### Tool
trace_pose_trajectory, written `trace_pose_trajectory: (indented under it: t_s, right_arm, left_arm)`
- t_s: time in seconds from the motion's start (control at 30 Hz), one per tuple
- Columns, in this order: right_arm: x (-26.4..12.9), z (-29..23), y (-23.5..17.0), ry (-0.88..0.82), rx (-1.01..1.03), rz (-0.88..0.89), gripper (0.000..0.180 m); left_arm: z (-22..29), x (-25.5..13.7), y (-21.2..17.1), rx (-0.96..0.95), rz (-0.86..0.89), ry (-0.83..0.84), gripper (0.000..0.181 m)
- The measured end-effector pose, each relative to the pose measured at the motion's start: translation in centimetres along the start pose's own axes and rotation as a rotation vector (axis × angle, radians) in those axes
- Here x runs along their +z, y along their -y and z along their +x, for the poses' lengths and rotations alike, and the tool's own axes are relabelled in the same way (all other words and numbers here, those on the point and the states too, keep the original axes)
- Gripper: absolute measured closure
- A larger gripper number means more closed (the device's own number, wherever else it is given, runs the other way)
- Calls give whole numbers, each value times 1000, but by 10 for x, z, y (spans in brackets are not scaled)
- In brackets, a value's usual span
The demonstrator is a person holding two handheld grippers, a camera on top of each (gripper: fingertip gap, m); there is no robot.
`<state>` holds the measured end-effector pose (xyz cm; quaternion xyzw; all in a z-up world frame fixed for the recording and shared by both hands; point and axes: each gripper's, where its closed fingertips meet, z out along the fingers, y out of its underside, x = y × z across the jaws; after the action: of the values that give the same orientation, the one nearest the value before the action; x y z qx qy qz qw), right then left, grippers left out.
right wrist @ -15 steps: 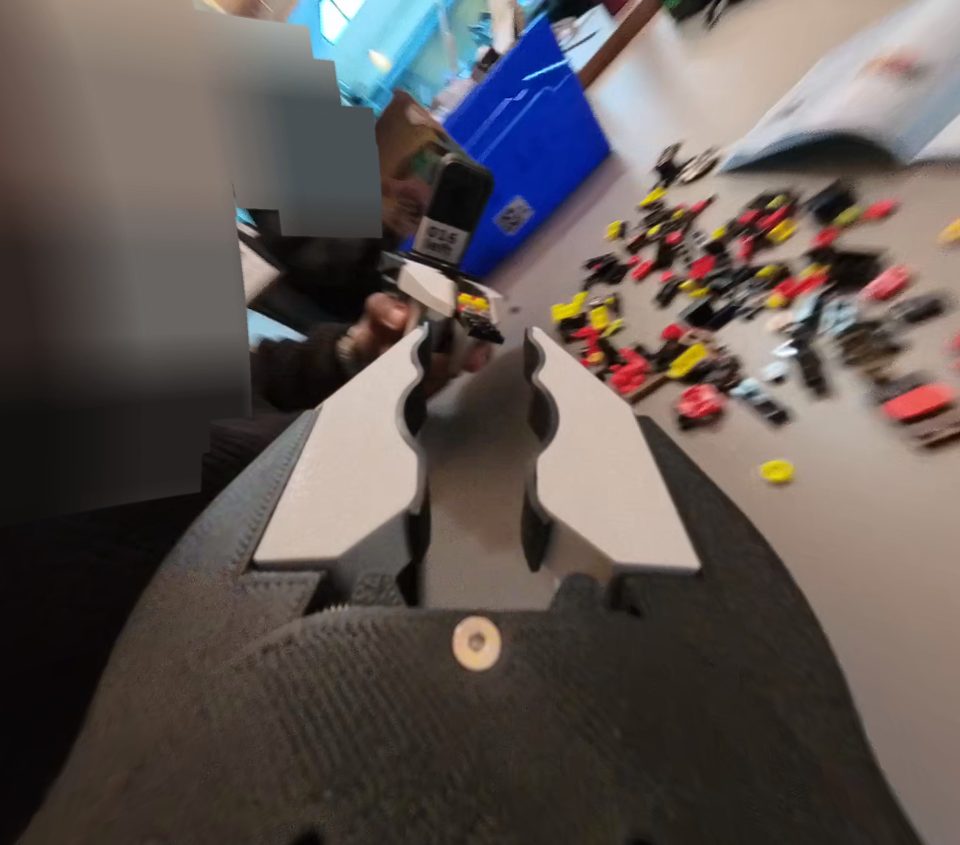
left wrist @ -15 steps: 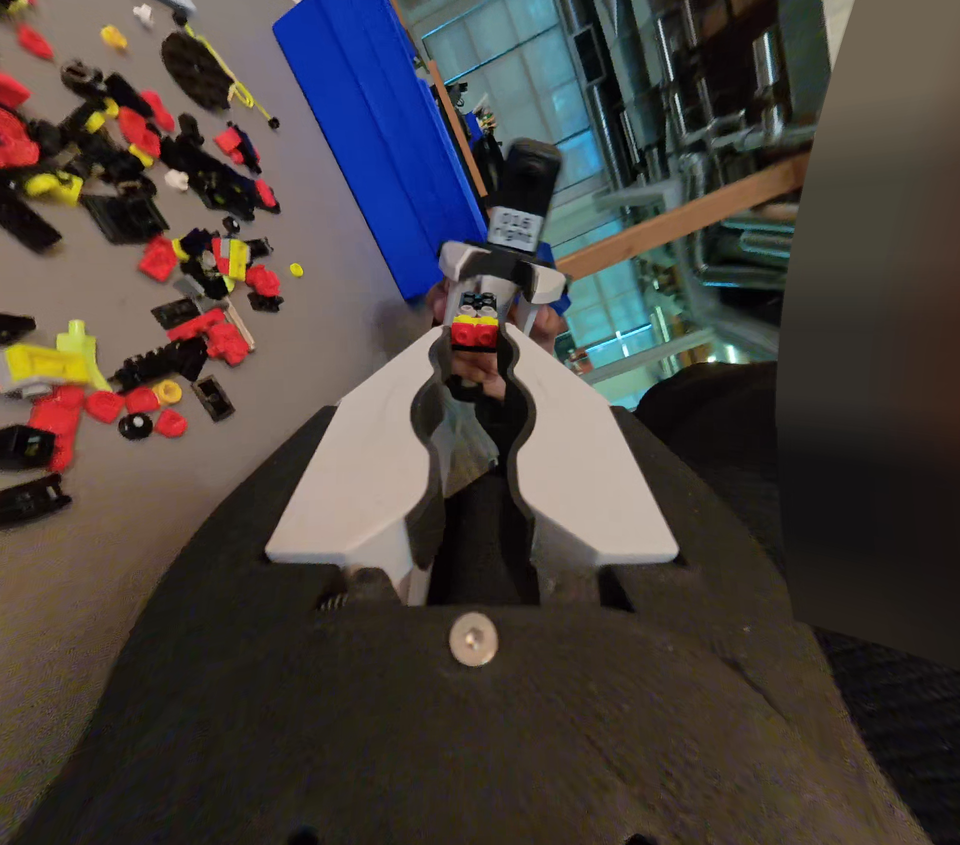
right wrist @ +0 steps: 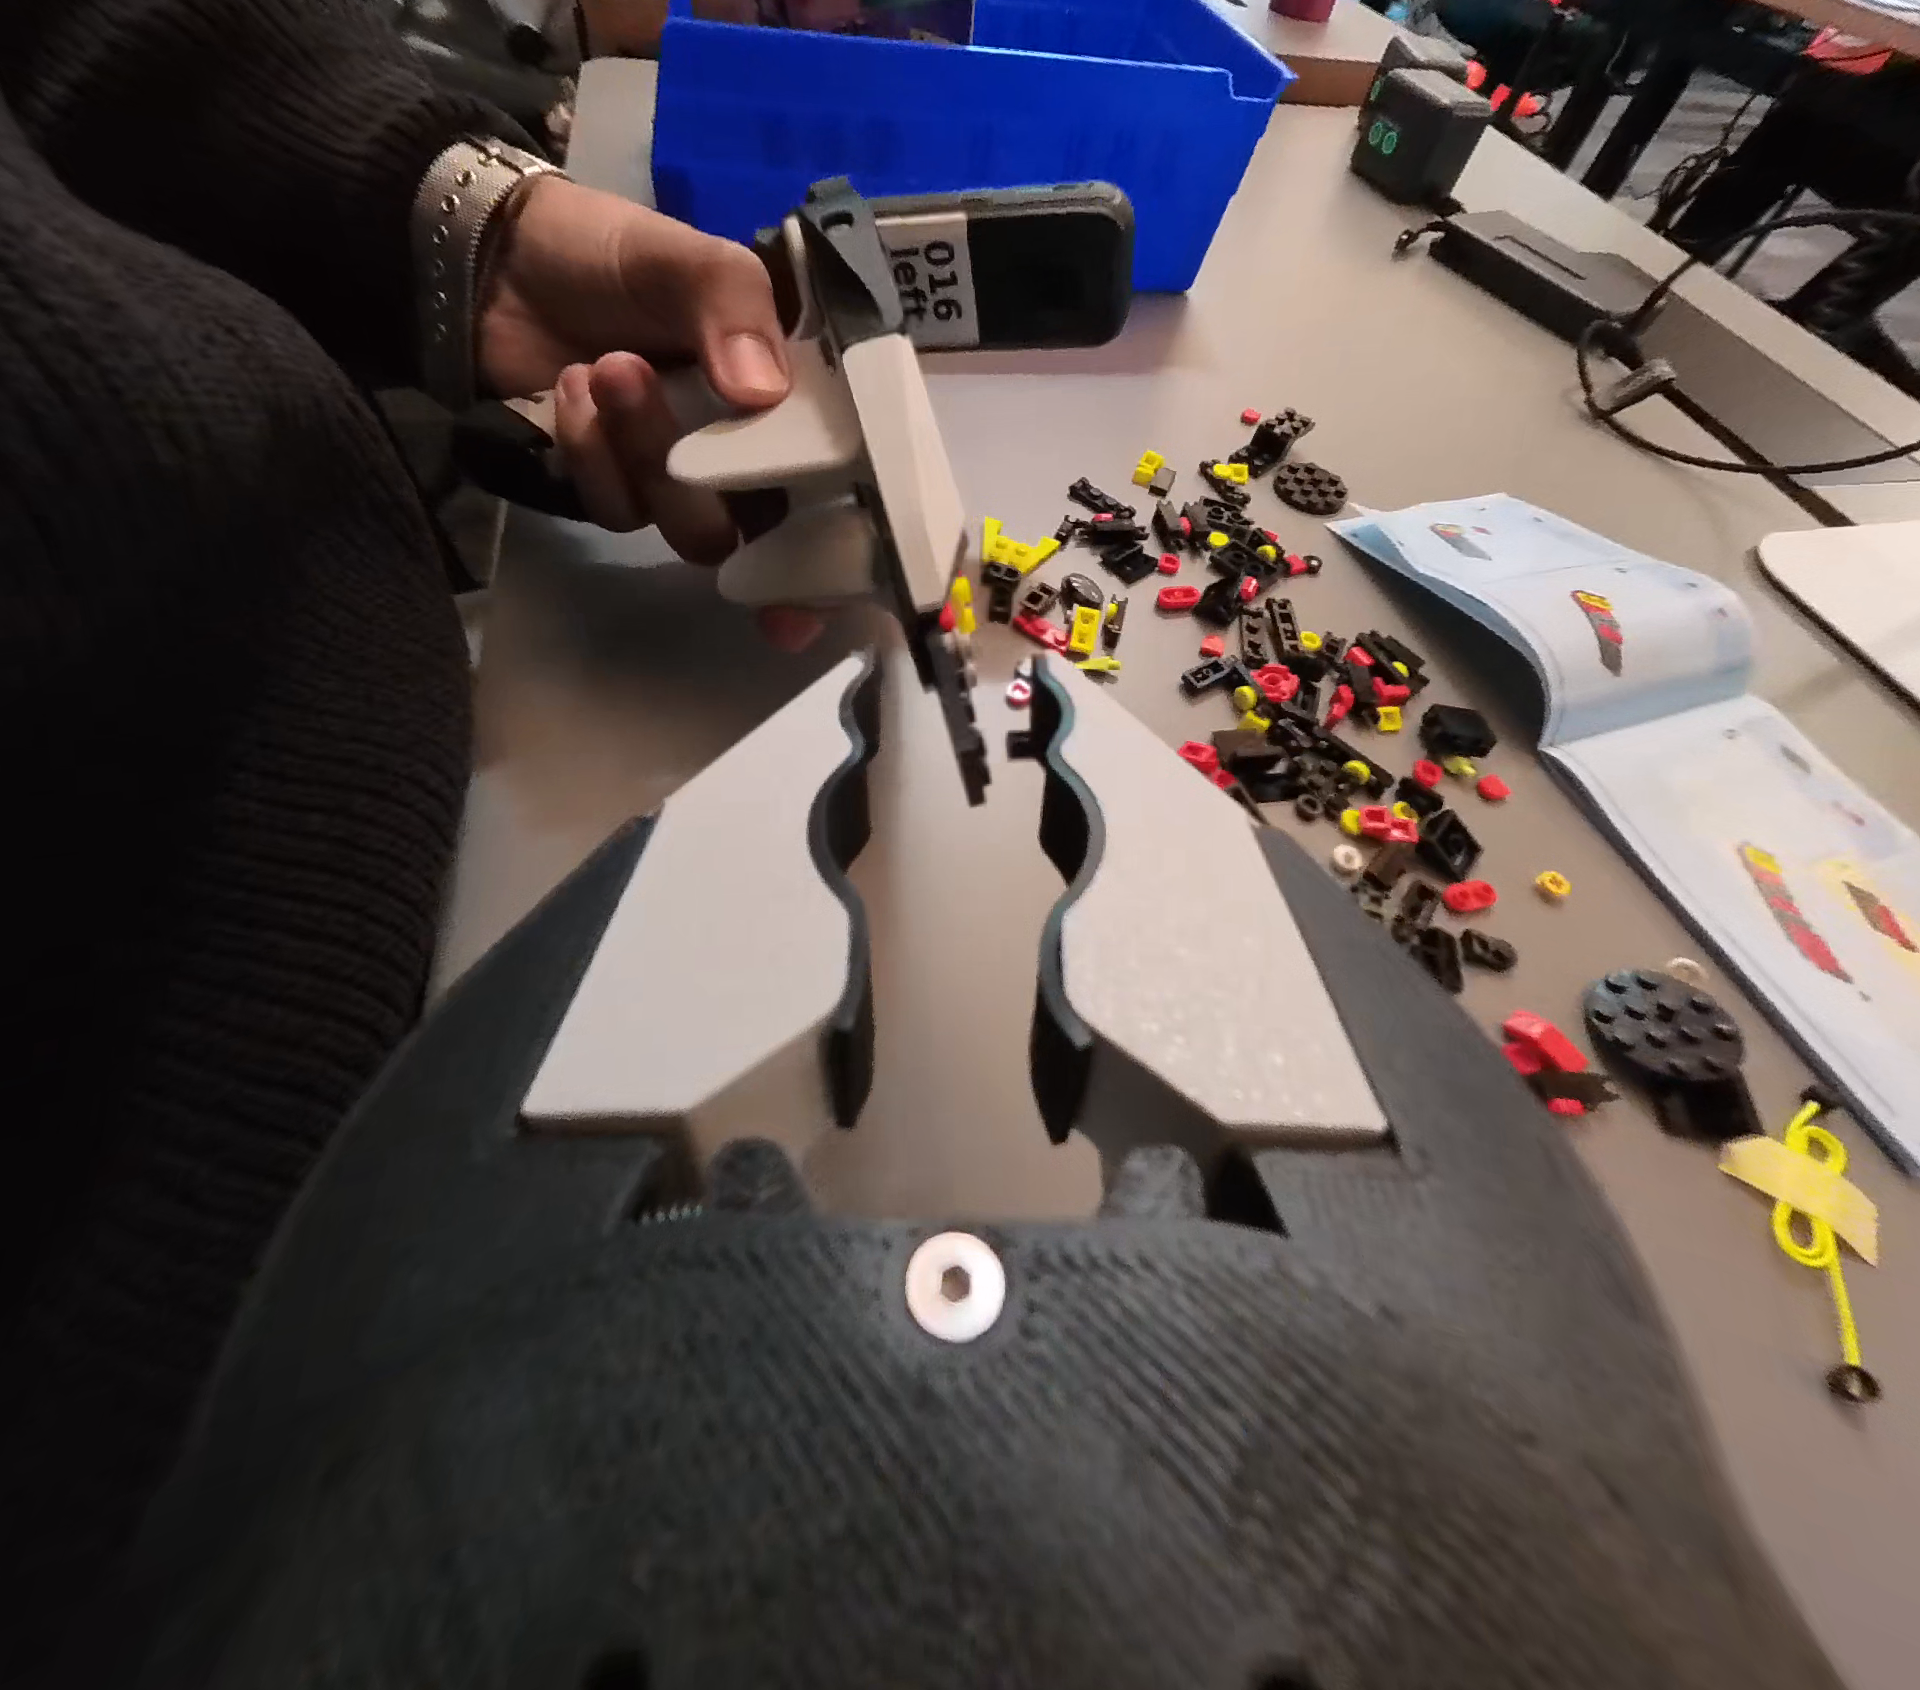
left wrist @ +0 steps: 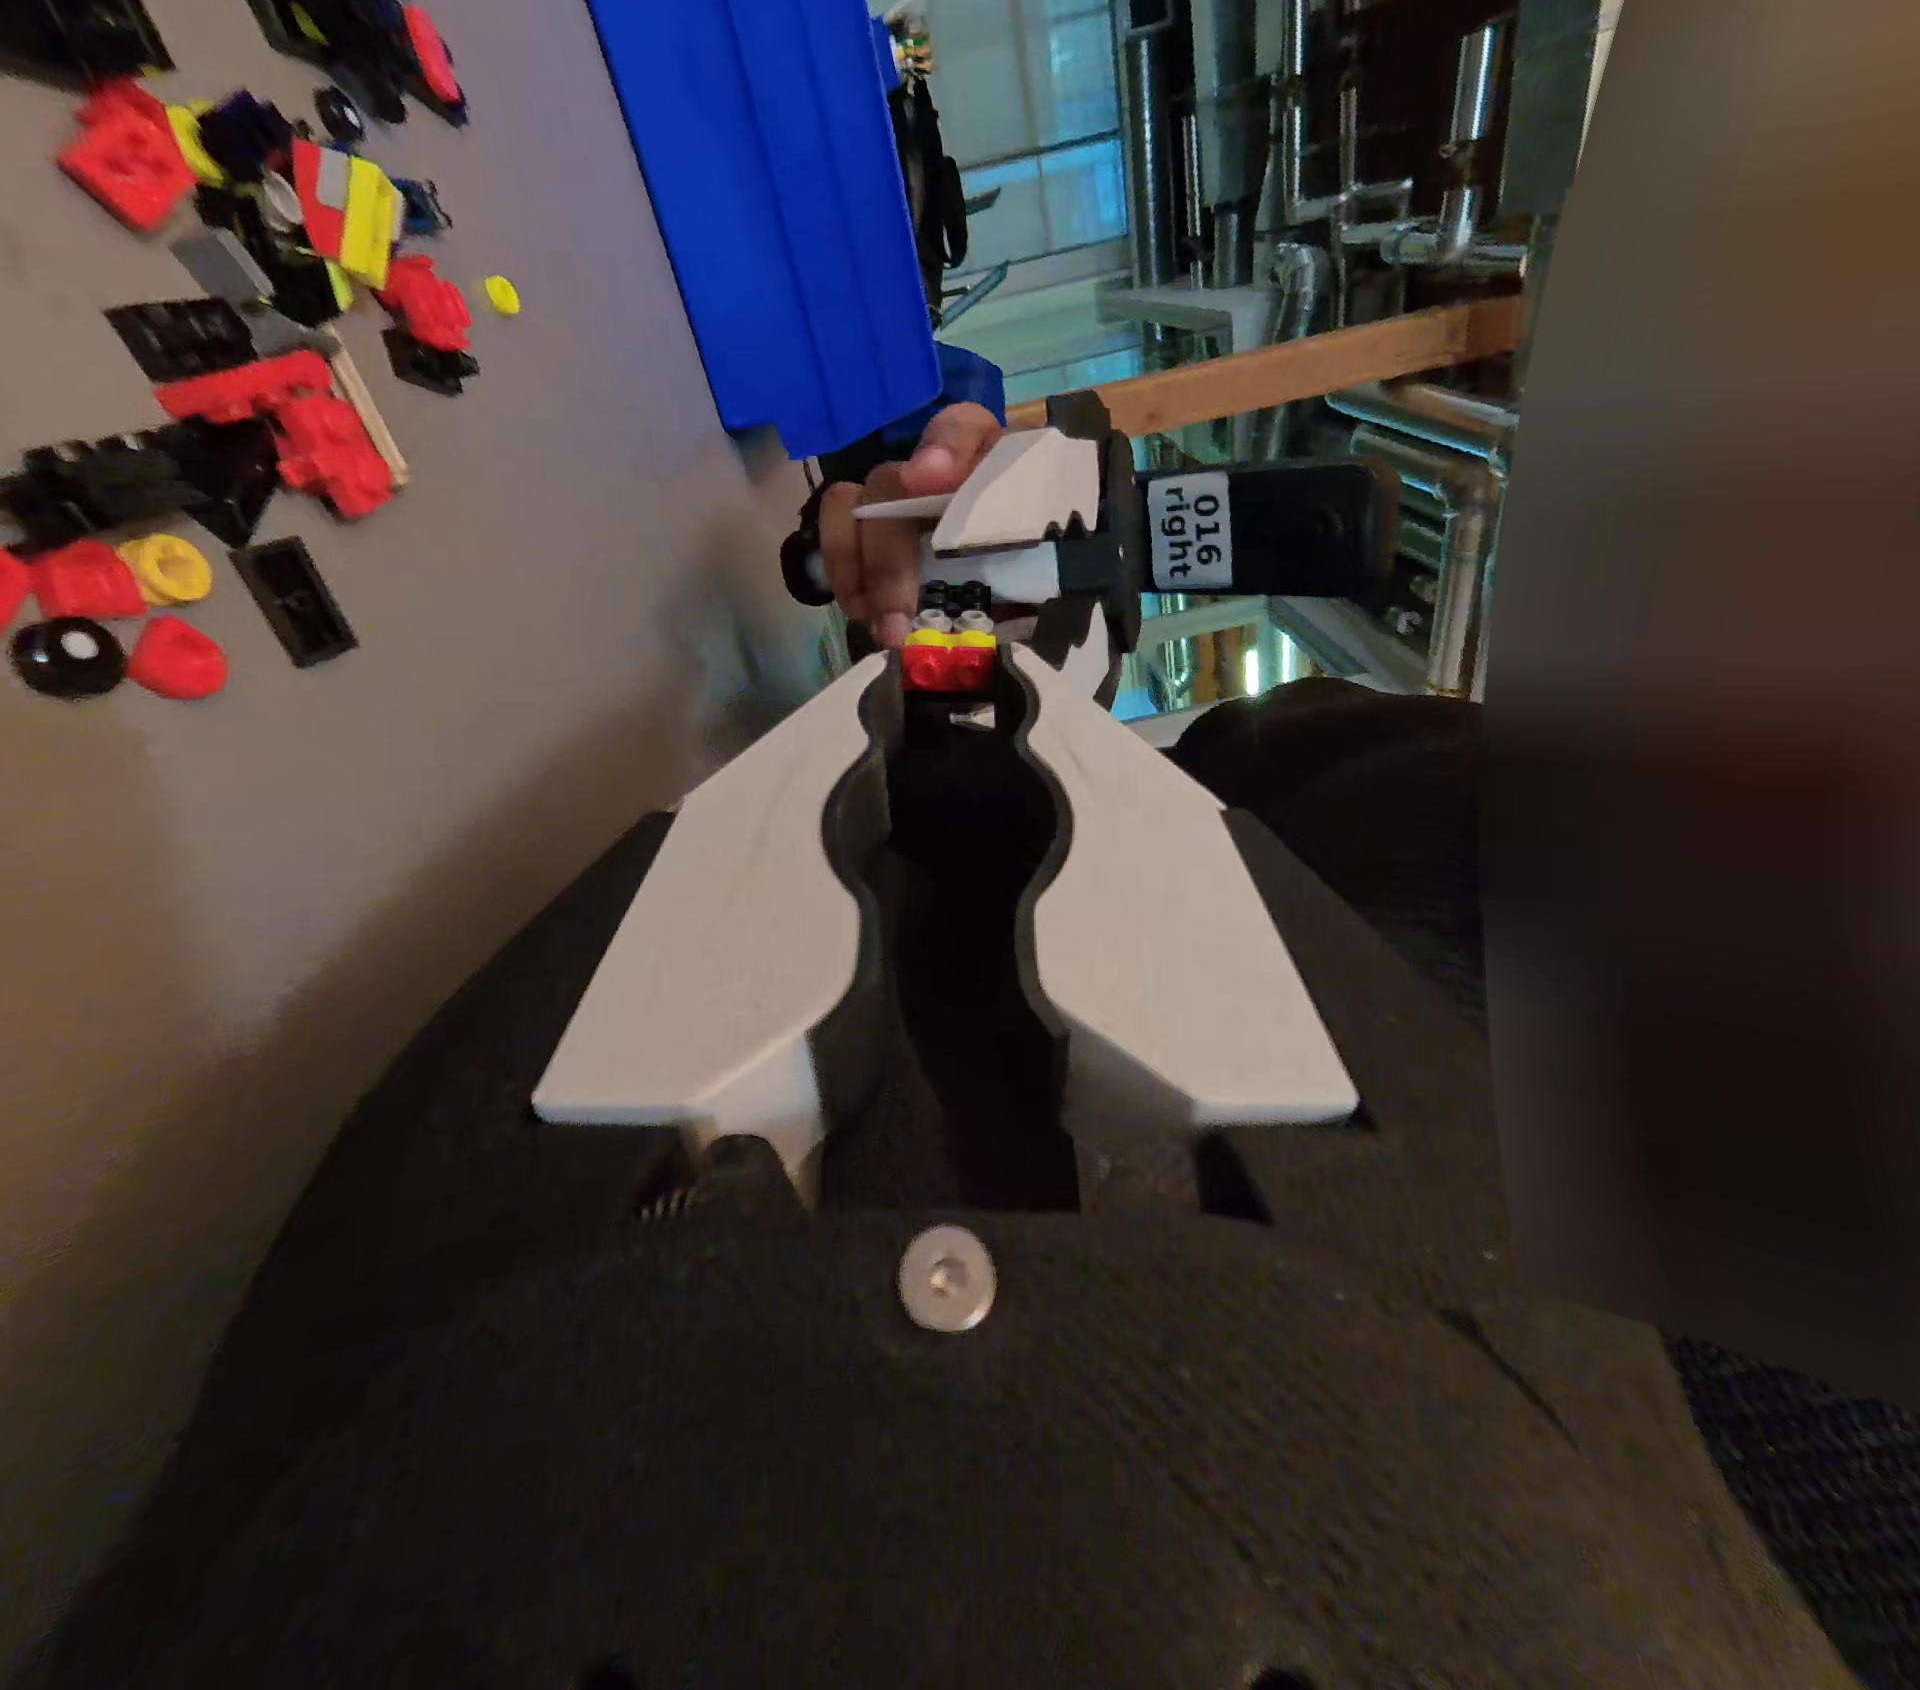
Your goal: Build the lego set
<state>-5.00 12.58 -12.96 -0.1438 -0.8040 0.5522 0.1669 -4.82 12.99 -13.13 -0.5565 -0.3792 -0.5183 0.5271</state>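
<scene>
My left gripper (left wrist: 945, 679) is shut on a small lego assembly (left wrist: 948, 653) of red, yellow, grey and black bricks, held in the air above the table. In the right wrist view the left gripper (right wrist: 930, 601) comes in from the upper left in a person's hand, and the assembly's long black part (right wrist: 961, 726) hangs down from its tips. My right gripper (right wrist: 956, 684) is open, with that black part between its two fingers, touching neither. In the left wrist view the right gripper (left wrist: 997, 580) lies sideways just beyond the assembly.
Many loose red, yellow and black pieces (right wrist: 1299, 705) are spread on the grey table (right wrist: 1351, 352), also in the left wrist view (left wrist: 260, 290). An open instruction booklet (right wrist: 1662, 705) lies right of them. A blue bin (right wrist: 935, 123) stands behind. A black round plate (right wrist: 1662, 1032) and yellow string (right wrist: 1808, 1214) lie nearer. The black round plate (right wrist: 1662, 1032) is about equally far from each gripper, around 20 centimetres.
The right gripper has turned from facing the left one head-on to lying sideways and has closed in around the assembly. The left gripper still holds the assembly.
</scene>
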Motion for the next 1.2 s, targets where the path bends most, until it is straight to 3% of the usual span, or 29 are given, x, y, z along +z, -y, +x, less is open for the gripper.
trace_pose_trajectory:
  t_s: [0.23, 0.87, 1.07, 1.1, 1.17, 1.2]
  right_arm:
    - [-4, -7, 8, 47, 7, 47, 173]
    - [-4, -10, 4, 43, -56, 7, 173]
    - [-2, -7, 5, 63, 49, 32, 172]
    - [-3, -7, 5, 68, 69, 42, 170]
    - [-5, -1, 8, 60, 117, 66, 141]
    - [-6, 1, 10, 65, 146, 80, 141]
  left_arm:
    - [2, 4, -8, -9, -43, -16, 167]
    - [5, 5, -9, -35, -55, -53, 167]
    - [4, 4, -7, -37, -41, -51, 167]
    - [5, 4, -7, -36, -40, -54, 167]
    - [7, 3, -4, -28, -23, -66, 167]
    - [8, 2, -2, -20, -18, -65, 167]
